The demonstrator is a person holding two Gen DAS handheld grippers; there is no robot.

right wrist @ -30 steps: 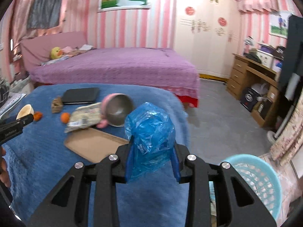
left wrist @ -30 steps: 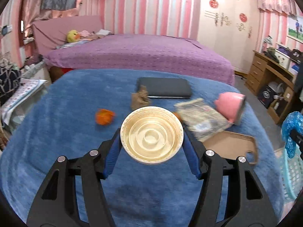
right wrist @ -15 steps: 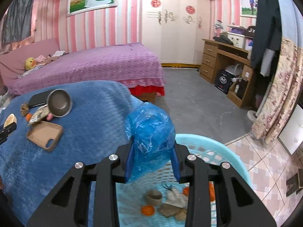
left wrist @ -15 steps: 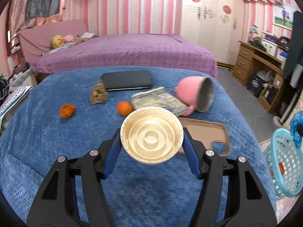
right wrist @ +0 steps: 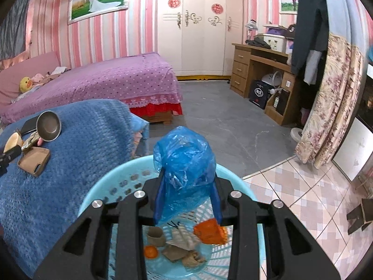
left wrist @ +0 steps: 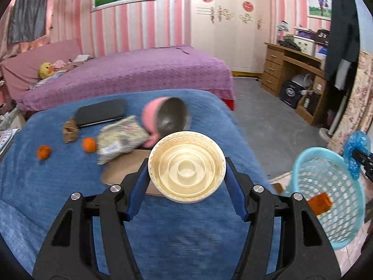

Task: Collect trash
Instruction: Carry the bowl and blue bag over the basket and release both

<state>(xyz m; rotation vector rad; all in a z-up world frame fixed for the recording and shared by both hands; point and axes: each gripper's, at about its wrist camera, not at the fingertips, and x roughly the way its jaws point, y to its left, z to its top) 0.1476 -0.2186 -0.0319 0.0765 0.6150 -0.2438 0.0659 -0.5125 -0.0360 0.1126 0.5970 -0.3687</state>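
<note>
Right claw [right wrist: 187, 200] is clamped on a crumpled blue plastic bag [right wrist: 185, 170], poised over the light-blue laundry basket [right wrist: 112, 184], where peel and paper scraps already lie. Best now to let go only with the bag squarely above the opening, not the rim. Left claw [left wrist: 186, 184] pinches a cream plastic lid [left wrist: 186, 166] by its edges above the blue blanket [left wrist: 46, 186]; bring it level over the basket before releasing, or it may glance off and roll away.

Crumpled blue plastic bag [right wrist: 185, 163] above turquoise basket [right wrist: 112, 182]; cream lid [left wrist: 187, 166] aloft.
</note>
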